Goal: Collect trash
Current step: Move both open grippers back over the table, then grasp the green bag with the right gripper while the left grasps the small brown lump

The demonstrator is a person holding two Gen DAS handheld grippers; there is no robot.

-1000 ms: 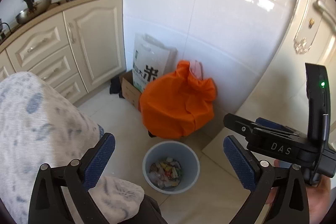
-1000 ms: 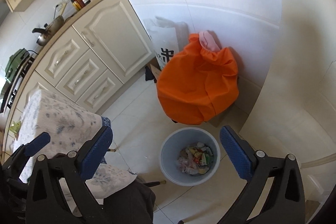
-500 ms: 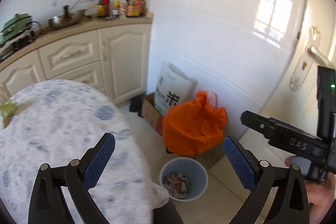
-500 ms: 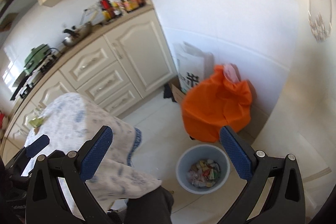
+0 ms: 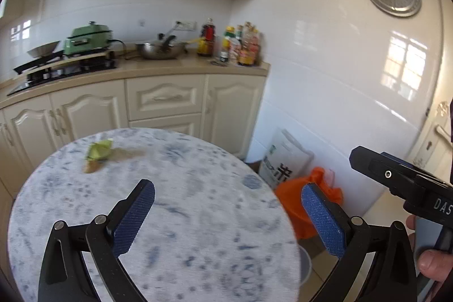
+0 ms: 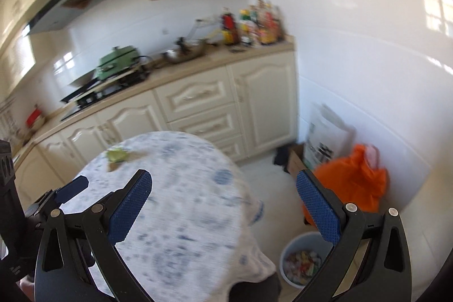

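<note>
A crumpled green and brown wrapper [image 5: 99,154] lies on the far left of a round table [image 5: 198,217] with a blue-speckled white cloth; it also shows in the right wrist view [image 6: 116,155]. A pale blue bin [image 6: 304,262] holding colourful trash stands on the floor to the table's right; only its rim [image 5: 307,262] shows in the left wrist view. My left gripper [image 5: 226,217] is open and empty above the table. My right gripper [image 6: 223,205] is open and empty, over the table's right edge. The right gripper's body [image 5: 402,183] shows at the left view's right side.
An orange bag [image 6: 351,186] and a white paper sack [image 6: 325,132] stand against the tiled wall behind the bin. Cream cabinets [image 5: 170,104] with a stove, a green cooker [image 5: 87,40], a wok and bottles run along the back. A door with a handle [image 5: 441,132] is at right.
Both grippers have risen and tilted up from the bin and floor toward the table top. The table and wrapper have come into view. Both stayed open.
</note>
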